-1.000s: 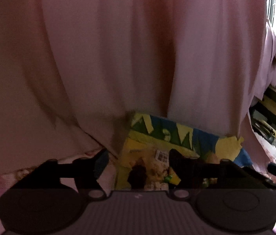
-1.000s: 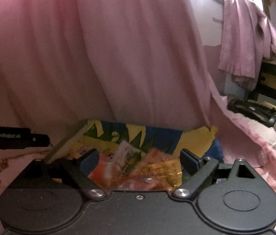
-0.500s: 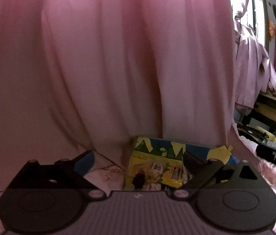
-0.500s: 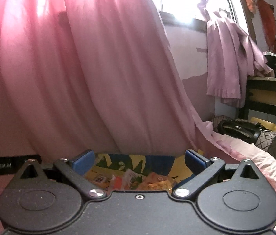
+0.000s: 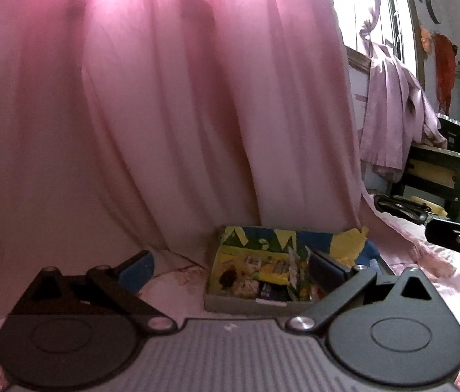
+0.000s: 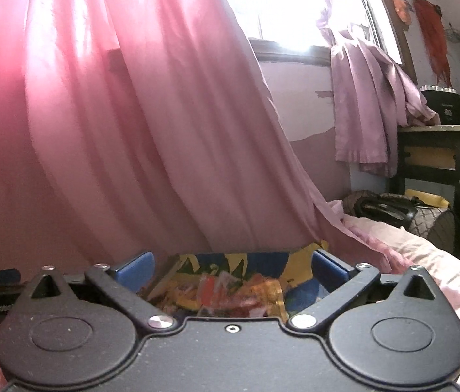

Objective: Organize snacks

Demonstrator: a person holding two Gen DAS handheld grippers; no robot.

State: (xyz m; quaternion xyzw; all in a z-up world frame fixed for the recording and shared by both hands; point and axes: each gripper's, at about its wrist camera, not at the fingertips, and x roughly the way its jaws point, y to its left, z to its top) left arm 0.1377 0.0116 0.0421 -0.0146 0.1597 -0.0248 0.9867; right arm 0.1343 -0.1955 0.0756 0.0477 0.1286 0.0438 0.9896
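A shallow cardboard box (image 5: 239, 303) with a yellow, green and blue lining sits on the pink bed against the curtain. It holds several snack packets (image 5: 275, 274). My left gripper (image 5: 230, 271) is open and empty, pulled back from the box, with the box ahead and slightly right. In the right wrist view the box (image 6: 298, 261) and its orange and yellow packets (image 6: 230, 294) lie just beyond my right gripper (image 6: 231, 268), which is open and empty. The right gripper's body also shows at the right edge of the left wrist view (image 5: 458, 238).
A pink curtain (image 5: 181, 114) hangs close behind the box. A pink bedsheet (image 6: 442, 281) covers the surface. To the right stand a dark table (image 6: 442, 150), a black bag (image 6: 383, 209) and lilac cloth (image 6: 367, 98) below a bright window.
Both grippers have pulled back and tilted up from the box. The left gripper's jaws have opened wider. The box now looks smaller and lower in both views.
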